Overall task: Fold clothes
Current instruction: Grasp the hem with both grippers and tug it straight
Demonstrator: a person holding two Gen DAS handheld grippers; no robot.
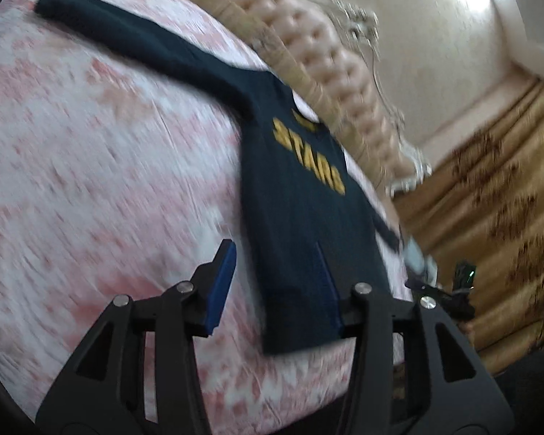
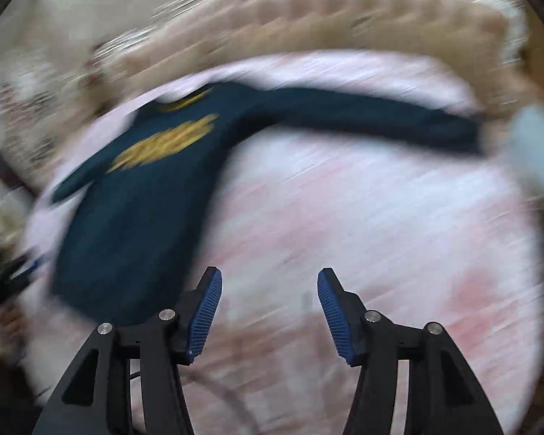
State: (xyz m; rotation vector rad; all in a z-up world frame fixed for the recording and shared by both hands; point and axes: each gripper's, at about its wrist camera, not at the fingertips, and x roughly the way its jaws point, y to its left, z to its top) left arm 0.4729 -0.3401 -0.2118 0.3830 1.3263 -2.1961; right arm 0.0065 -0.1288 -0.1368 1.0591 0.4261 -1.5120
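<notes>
A dark navy long-sleeved shirt [image 1: 301, 217] with yellow "STARS" lettering lies flat on the pink-and-white bedcover [image 1: 90, 181]. One sleeve [image 1: 119, 32] stretches far out and the other lies along the body. My left gripper [image 1: 273, 246] hovers over the shirt's lower edge. Its jaws stand apart, and the left pad [image 1: 221, 286] is clear of the cloth. In the blurred right wrist view the shirt [image 2: 134, 224] lies to the left. My right gripper [image 2: 270, 311] is open over bare bedcover [image 2: 380, 235] with nothing between its pads.
A tufted beige headboard [image 1: 308, 43] runs behind the shirt, with gold curtains [image 1: 507, 199] beyond the bed's side. A dark device with a green light [image 1: 464, 279] sits at the bed edge. Something pale and blurred [image 2: 536, 148] lies past the outstretched sleeve's end.
</notes>
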